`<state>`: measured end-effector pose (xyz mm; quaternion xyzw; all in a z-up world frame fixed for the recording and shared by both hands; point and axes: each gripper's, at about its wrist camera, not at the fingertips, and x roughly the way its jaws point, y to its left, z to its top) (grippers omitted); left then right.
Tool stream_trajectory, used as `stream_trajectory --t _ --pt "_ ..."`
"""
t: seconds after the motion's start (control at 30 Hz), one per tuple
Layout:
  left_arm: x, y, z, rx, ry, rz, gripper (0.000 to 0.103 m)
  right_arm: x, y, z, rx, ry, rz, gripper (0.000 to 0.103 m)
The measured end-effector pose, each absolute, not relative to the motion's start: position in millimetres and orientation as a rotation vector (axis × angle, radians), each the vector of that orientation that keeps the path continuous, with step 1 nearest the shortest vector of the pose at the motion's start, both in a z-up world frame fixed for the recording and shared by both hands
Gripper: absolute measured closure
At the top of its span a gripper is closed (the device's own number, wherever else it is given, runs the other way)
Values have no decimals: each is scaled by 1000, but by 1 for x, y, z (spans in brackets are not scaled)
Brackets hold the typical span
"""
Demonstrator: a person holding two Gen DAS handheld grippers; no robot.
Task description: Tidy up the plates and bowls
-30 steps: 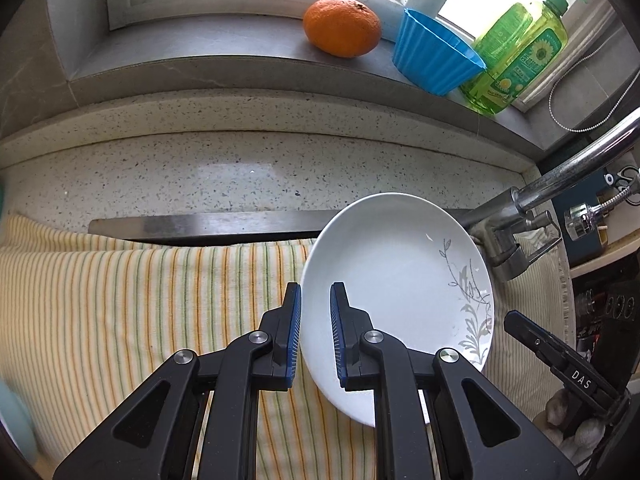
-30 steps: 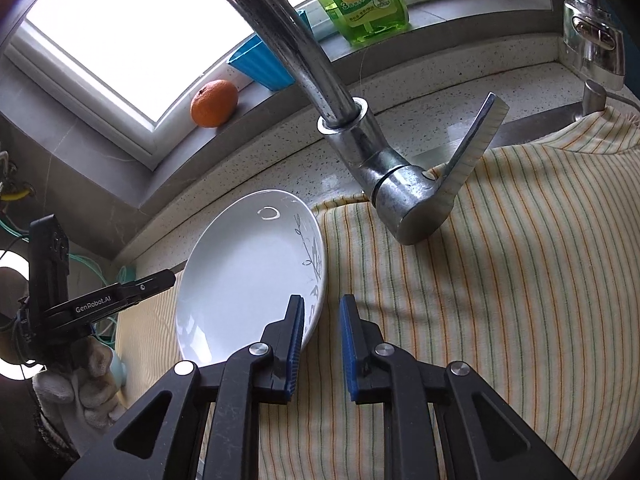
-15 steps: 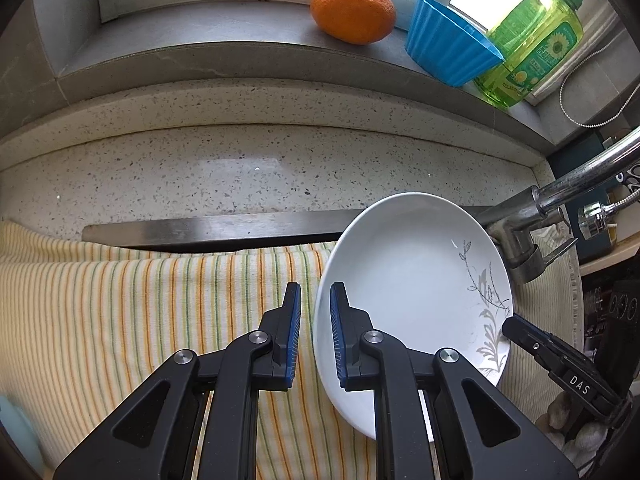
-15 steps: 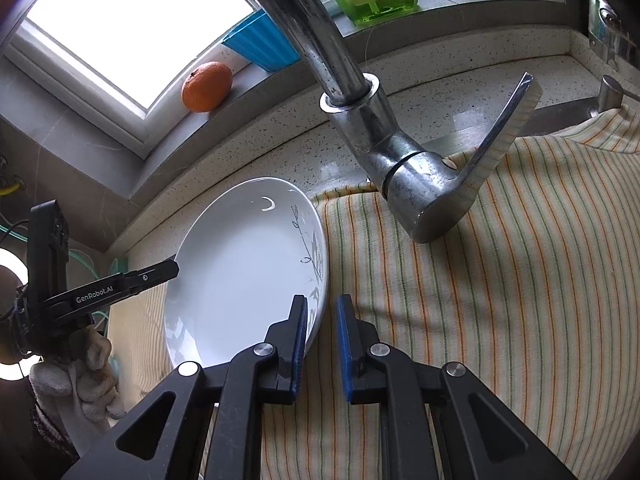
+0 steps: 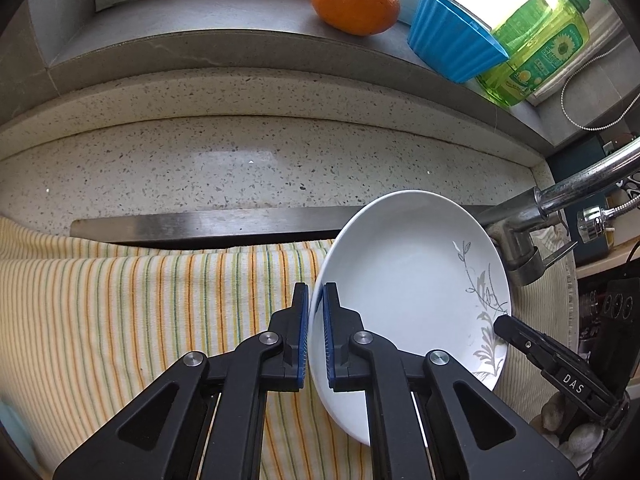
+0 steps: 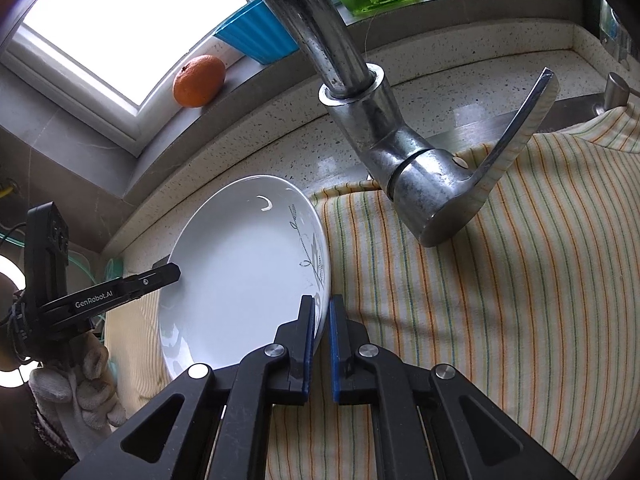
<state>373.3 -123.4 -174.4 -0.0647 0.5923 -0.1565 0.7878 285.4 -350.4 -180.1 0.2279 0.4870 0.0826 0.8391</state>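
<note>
Both grippers pinch one white plate (image 5: 404,280) by its rim. The left gripper (image 5: 315,338) is nearly closed on the edge at 9 o'clock. The right gripper (image 6: 321,346) is nearly closed on the edge at 3 o'clock. The plate sits tilted above the striped cloth (image 5: 140,304), with the tap (image 6: 404,160) at 1 o'clock.

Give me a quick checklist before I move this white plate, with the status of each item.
1. Left gripper pinching the white plate rim: ok.
2. Right gripper pinching the opposite rim: ok.
3. Plate level: not ok, tilted.
4. Plate clear of the faucet: ok, apart, though close.
5. Plate empty: ok.
6. Striped cloth beneath the plate: ok.
</note>
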Motion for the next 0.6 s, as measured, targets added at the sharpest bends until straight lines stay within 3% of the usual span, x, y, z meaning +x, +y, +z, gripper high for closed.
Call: stream_trajectory --t 0.6 --pt "352 -123 -156 -127 1255 -334 97 274 -351 -173 510 1033 152 98"
